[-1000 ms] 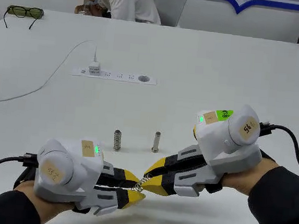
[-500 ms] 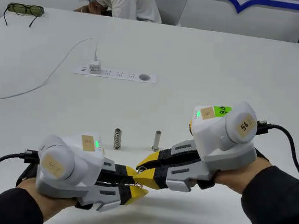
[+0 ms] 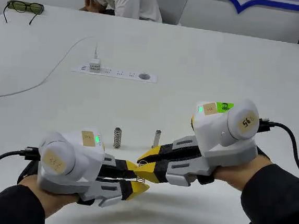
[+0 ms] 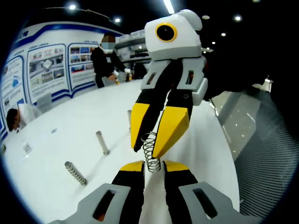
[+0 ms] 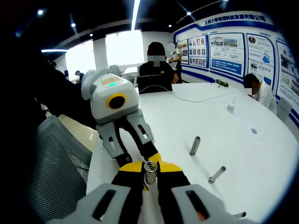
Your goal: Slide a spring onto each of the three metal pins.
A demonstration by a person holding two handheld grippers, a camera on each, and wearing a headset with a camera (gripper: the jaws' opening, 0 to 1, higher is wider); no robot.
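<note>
1. We see the left gripper low on the near left of the white table. It lies almost flat and points to the right.
2. The right gripper comes in from the right. It sits a bit higher and tips down toward the left.
3. The left hand holds its gripper from below. The right hand wraps around the back of the other one. Both arms are in dark sleeves.
4. The yellow tips of both grippers meet nose to nose in the near middle.
5. A small spring is caught there. The right gripper's jaws pinch one end, and the left gripper's jaws are closed on the other end.
6. Just past the tips, a little farther away, stand a pin with a spring on the left and a bare pin on the right.
7. In the left gripper view, a third pin stands behind the right gripper's jaw.
8. Far off on the table lie a power strip and a pair of glasses.
</note>
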